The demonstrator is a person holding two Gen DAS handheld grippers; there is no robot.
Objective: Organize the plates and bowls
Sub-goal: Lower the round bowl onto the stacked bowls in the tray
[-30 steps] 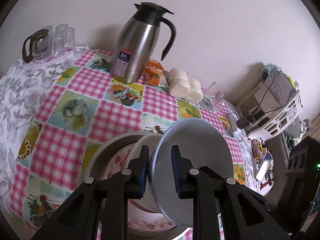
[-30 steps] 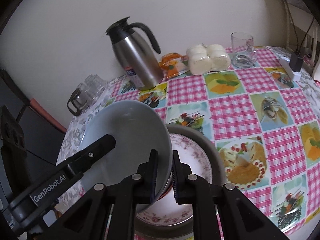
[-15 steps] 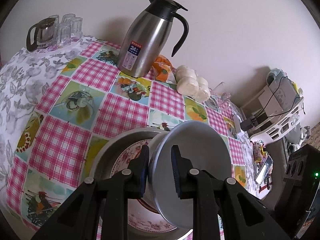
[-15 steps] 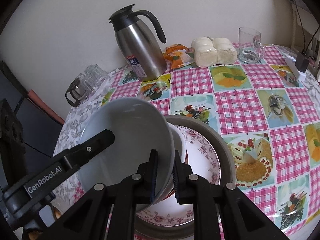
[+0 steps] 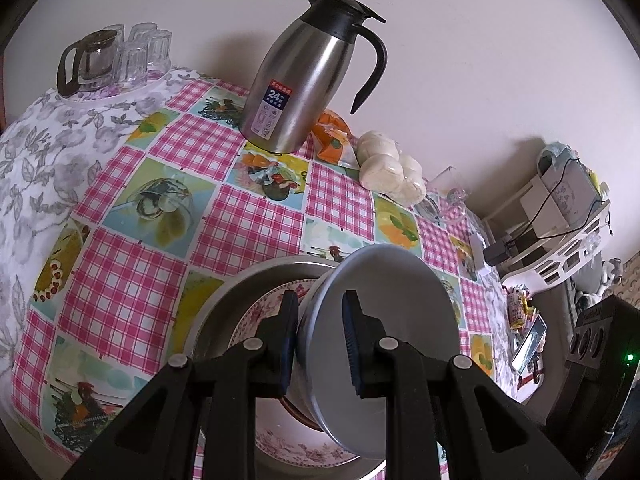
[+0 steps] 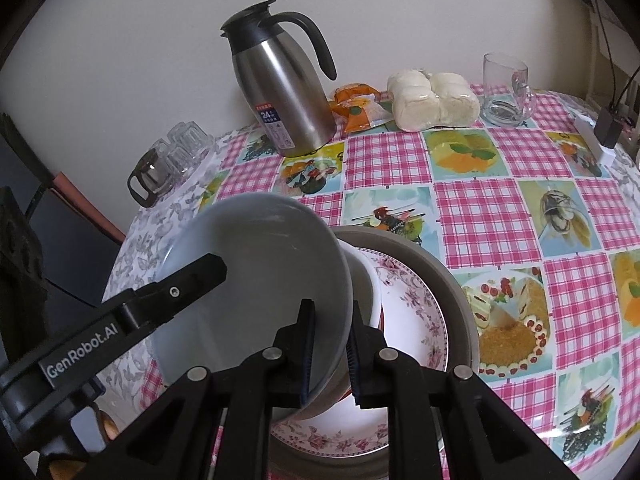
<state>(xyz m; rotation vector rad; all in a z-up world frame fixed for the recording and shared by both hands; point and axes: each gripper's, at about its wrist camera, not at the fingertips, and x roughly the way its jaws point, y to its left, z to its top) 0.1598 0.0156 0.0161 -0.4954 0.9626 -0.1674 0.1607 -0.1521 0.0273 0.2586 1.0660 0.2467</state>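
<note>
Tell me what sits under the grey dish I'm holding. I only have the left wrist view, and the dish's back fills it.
Observer: A white bowl sits directly under the grey dish, standing on the floral plate.
Operator: Report the right gripper's hold.
Observer: The right gripper straddles the grey dish's near rim, with one finger on the hollow side and one on the back.
Operator: Check the hollow side for anything loose.
Observer: Nothing lies in it; the inner face is bare.
</note>
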